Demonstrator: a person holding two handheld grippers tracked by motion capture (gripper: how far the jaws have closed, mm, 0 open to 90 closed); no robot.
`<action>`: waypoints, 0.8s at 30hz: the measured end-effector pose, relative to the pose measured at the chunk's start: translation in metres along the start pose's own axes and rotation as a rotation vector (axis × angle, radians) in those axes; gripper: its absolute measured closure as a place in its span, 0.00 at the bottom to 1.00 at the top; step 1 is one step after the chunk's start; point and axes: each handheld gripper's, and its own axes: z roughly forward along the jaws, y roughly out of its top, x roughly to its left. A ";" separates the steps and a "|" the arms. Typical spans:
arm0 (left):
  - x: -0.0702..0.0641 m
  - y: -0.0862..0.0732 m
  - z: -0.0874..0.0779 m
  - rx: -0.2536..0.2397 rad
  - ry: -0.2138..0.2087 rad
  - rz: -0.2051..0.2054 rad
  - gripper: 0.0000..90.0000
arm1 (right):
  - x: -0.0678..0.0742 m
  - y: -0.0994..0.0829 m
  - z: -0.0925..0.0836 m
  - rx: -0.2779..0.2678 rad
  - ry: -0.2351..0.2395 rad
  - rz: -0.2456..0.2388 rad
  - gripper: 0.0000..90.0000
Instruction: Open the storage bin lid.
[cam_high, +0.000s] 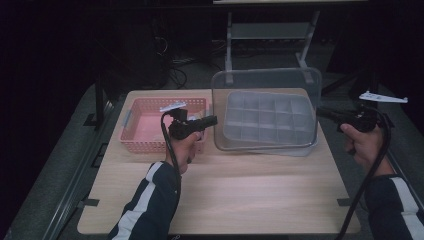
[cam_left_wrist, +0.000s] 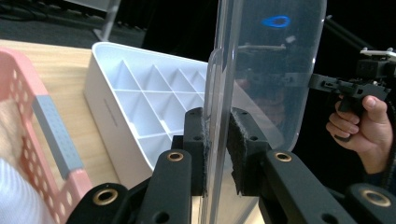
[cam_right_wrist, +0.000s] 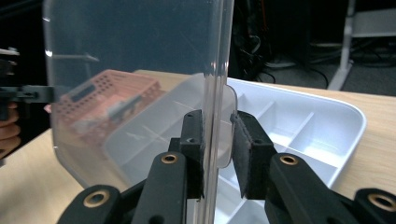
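Lid (cam_high: 265, 107): clear, upright over the white divided box (cam_high: 267, 120), lifted off it
Left gripper (cam_high: 212, 120): my jaws clamp the lid's left edge
Right gripper (cam_high: 320, 112): my jaws clamp its right edge
Pink basket (cam_high: 150, 125): on counter (cam_high: 225, 195), left of box

The clear lid (cam_high: 265, 107) stands upright (rounded corners, see-through) above the white divided box (cam_high: 267, 122), held off it at both side edges.
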 end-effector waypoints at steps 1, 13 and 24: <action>-0.003 -0.003 -0.004 0.006 -0.001 0.003 0.86 | 0.004 0.000 -0.003 0.008 -0.005 -0.005 0.82; -0.005 -0.044 -0.022 0.144 -0.016 0.001 0.84 | 0.043 -0.061 -0.035 0.096 -0.005 -0.046 0.81; -0.009 -0.092 -0.039 0.319 0.015 0.044 0.83 | 0.061 -0.112 -0.044 0.214 0.002 -0.065 0.82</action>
